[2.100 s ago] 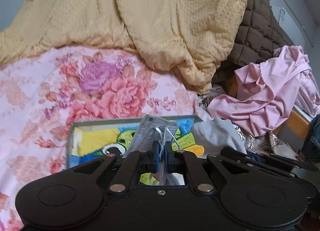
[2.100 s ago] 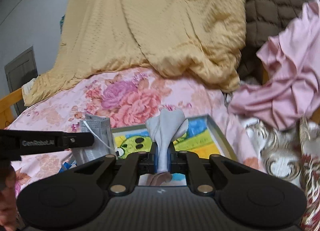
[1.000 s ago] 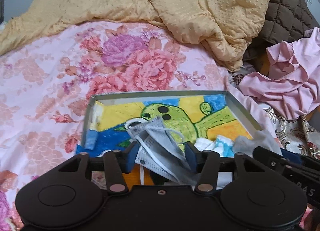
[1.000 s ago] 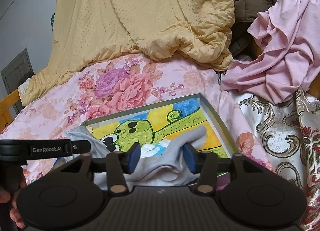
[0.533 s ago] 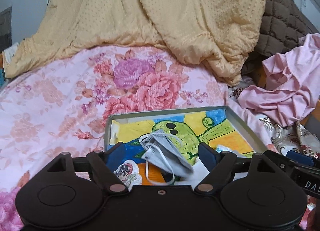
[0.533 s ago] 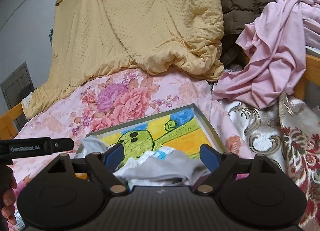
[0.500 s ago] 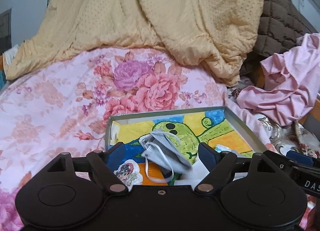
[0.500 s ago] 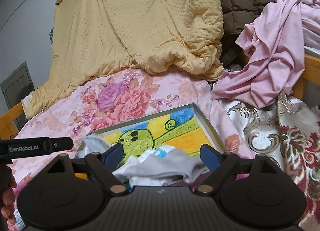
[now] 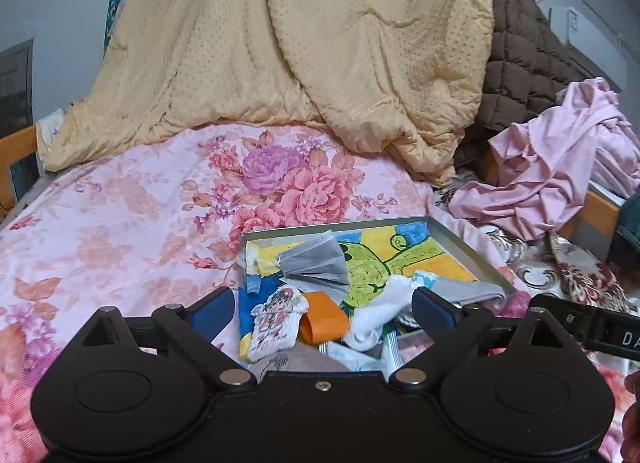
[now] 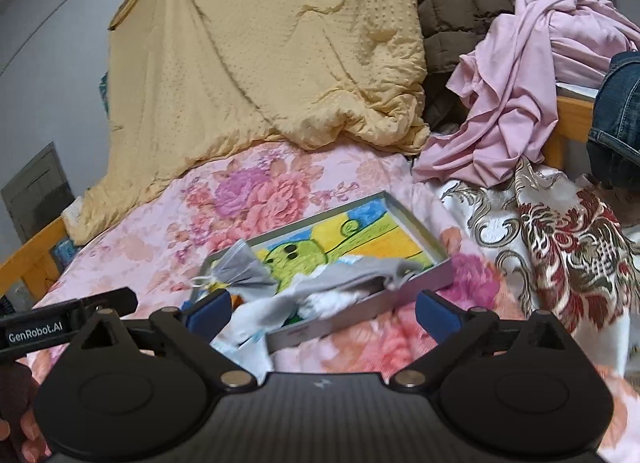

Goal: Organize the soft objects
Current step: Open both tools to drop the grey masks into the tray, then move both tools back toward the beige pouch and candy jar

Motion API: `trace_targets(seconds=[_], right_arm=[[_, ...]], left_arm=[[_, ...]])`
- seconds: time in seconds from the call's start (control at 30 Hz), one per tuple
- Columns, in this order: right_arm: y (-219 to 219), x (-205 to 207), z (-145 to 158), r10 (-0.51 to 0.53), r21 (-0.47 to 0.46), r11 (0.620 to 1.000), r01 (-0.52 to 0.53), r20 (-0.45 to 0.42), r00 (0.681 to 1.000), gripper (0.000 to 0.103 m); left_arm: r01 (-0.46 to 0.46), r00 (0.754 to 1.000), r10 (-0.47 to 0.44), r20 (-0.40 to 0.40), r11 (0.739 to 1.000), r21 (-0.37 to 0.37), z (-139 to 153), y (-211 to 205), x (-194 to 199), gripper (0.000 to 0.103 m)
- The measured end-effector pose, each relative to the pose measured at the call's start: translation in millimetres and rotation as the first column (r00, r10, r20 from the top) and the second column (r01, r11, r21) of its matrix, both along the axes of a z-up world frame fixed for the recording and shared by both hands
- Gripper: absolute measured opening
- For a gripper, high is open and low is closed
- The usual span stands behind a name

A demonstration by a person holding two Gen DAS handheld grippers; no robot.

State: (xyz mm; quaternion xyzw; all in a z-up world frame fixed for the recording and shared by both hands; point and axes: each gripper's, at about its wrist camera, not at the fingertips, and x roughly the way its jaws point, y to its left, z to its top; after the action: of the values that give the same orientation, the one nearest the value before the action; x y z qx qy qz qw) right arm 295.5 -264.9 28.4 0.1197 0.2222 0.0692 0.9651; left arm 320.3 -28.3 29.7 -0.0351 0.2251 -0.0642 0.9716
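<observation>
Both grippers empty above the tray, soft items lying ahead and below the fingers.

I see the floral bedsheet (image 9: 120, 215) carrying the tray (image 9: 468, 251); in it the grey face mask (image 9: 316, 263) lies toward the far left corner, the grey sock (image 10: 360, 273) stretches with its long axis across the near right rim. My left gripper (image 9: 322, 305) and right gripper (image 10: 322, 309) both have jaws opening wide, nothing pinched between them. I judge the right gripper nearer the sock, the left nearer the mask.
</observation>
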Motion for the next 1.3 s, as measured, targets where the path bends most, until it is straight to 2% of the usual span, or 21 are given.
trace_targets(seconds=[0.27, 0.4, 0.57, 0.77, 0.97, 1.3], right_arm=[[8, -47, 10, 0.011, -0.016, 1.0, -0.01, 0.037, 0.999, 0.102], [17, -72, 12, 0.026, -0.054, 0.998, -0.023, 0.058, 0.998, 0.102], [31, -97, 14, 0.058, -0.094, 0.994, -0.051, 0.079, 0.995, 0.102], [44, -122, 10, 0.097, -0.112, 0.99, -0.09, 0.064, 0.993, 0.102], [52, -139, 7, 0.11, -0.131, 0.986, -0.102, 0.055, 0.992, 0.103], [57, -156, -3, 0.118, -0.151, 0.981, -0.118, -0.008, 0.993, 0.103]], left_arm=[[-0.004, 0.999, 0.004, 0.042, 1.0, 0.005, 3, 19, -60, 0.101], [-0.022, 0.998, 0.023, 0.05, 1.0, -0.007, 3, 32, -85, 0.102], [-0.031, 0.998, 0.03, 0.058, 0.999, 0.016, 5, 44, -111, 0.102], [-0.04, 0.998, 0.037, 0.048, 0.998, 0.051, 5, 54, -139, 0.102], [-0.069, 0.997, 0.068, 0.033, 0.997, 0.039, -2, 61, -162, 0.102], [-0.067, 0.998, 0.067, -0.006, 0.994, 0.082, -16, 63, -186, 0.102]])
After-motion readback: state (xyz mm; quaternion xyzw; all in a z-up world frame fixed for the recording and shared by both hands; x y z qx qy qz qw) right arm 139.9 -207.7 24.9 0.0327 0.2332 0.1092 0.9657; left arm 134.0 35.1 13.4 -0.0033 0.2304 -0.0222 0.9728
